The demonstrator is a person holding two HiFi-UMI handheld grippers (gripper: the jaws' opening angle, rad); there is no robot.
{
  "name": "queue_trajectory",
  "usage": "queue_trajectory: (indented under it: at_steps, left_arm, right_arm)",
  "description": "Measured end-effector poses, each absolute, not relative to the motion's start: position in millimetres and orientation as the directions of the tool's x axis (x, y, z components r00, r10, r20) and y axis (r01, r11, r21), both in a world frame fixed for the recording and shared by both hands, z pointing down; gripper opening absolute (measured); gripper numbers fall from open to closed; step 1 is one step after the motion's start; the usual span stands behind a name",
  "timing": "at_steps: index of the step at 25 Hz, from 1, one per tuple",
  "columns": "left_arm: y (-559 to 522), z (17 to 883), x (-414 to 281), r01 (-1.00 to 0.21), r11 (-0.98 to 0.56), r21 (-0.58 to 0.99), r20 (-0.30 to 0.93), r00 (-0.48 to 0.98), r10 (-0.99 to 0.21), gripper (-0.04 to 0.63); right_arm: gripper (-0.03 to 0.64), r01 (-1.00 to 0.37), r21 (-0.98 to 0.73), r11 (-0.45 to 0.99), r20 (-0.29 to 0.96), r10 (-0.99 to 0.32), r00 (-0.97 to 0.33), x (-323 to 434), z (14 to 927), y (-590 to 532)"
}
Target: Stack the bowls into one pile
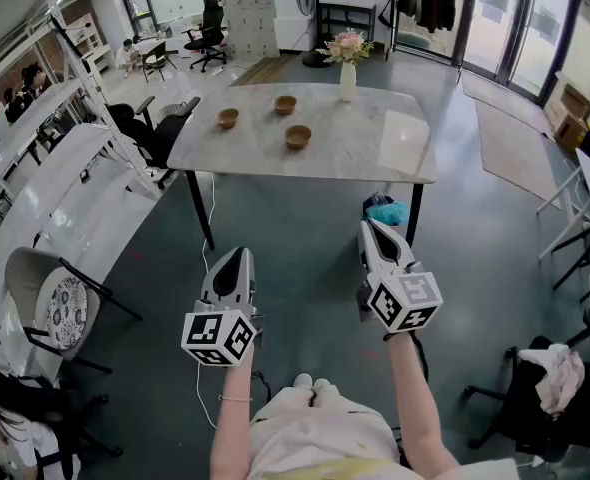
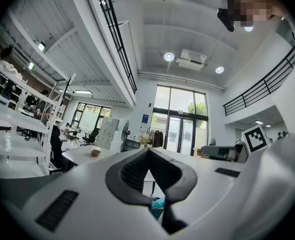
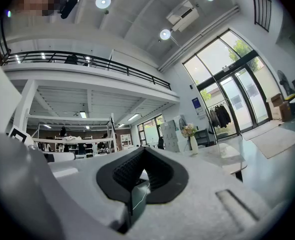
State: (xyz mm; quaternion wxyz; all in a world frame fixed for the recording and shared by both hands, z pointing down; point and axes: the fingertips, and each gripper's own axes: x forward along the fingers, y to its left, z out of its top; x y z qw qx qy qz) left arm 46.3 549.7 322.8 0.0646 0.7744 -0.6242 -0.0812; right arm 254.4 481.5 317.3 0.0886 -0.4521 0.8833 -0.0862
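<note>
Three small brown round bowls stand apart on the pale marble-topped table (image 1: pixel 375 153) — the left bowl (image 1: pixel 227 118), the far bowl (image 1: pixel 285 104) and the near bowl (image 1: pixel 297 137) — none stacked yet. Your left gripper (image 1: pixel 236 257) and right gripper (image 1: pixel 371 230) are both pinched closed and empty, held level, well short of the table. This looks like the approach: step up, spread one claw's jaws, and take a bowl by its rim.

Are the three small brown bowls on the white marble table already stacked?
No, the left brown bowl, far brown bowl and near brown bowl stand apart on the white marble table.
</note>
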Motion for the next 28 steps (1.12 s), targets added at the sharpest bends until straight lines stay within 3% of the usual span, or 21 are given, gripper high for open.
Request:
queue_trajectory:
  at_steps: [19, 28]
  left_arm:
    - [560.0, 336.4, 38.8, -0.969, -0.143, 0.202, -0.02, 0.142, -0.99, 0.0]
    - [532.6, 346.4, 29.8, -0.969, -0.122, 0.213, 0.003, 0.125, -0.992, 0.0]
  right_arm:
    - [0.005, -0.728, -0.285, 0.623, -0.12, -0.777, -0.618, 270.4, 323.6, 479.2]
    - [0.057, -0.725, -0.296, 0.621, -0.082, -0.773, -0.629, 260.0, 337.7, 444.0]
